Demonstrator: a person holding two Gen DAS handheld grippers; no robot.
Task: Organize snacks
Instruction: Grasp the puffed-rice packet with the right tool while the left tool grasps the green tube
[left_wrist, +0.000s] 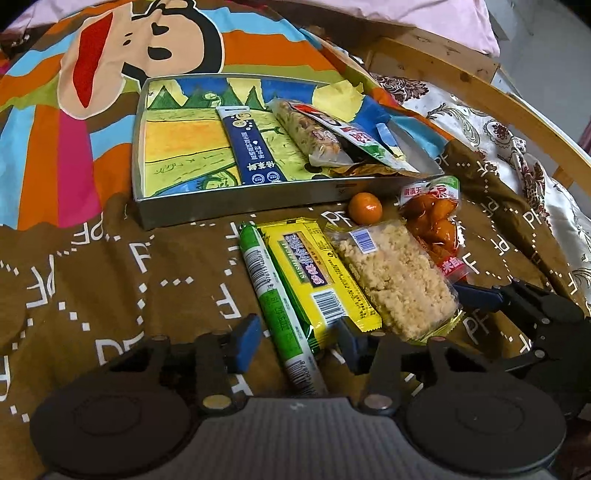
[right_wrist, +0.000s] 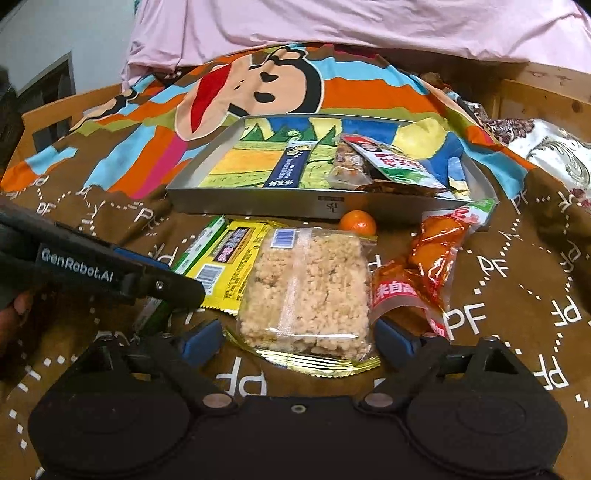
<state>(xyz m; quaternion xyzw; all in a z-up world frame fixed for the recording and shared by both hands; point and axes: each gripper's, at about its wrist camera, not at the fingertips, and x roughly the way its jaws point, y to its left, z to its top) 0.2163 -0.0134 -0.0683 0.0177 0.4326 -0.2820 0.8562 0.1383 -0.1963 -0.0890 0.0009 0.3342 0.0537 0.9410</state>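
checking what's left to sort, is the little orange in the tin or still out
Out. The little orange lies on the brown blanket just outside the tin's near wall, beside the red snack bag.

Cartoon bedspread (left_wrist: 92, 258), pink sheet (right_wrist: 332, 26), wooden frame (left_wrist: 461, 70)

- Location type: home bedroom.
- Supporting surface: a bed spread with a cartoon-print quilt (right_wrist: 258, 92).
- Far edge: pink bedding (right_wrist: 332, 26).
- Sides: wooden bed frame (left_wrist: 461, 74) and floral sheet (left_wrist: 480, 122).

Brushed matt metal seen on tray (right_wrist: 295, 203); glossy plastic wrap on rice cake (right_wrist: 306, 291); matt cloth on bedcover (left_wrist: 110, 277), wood frame (left_wrist: 461, 74).
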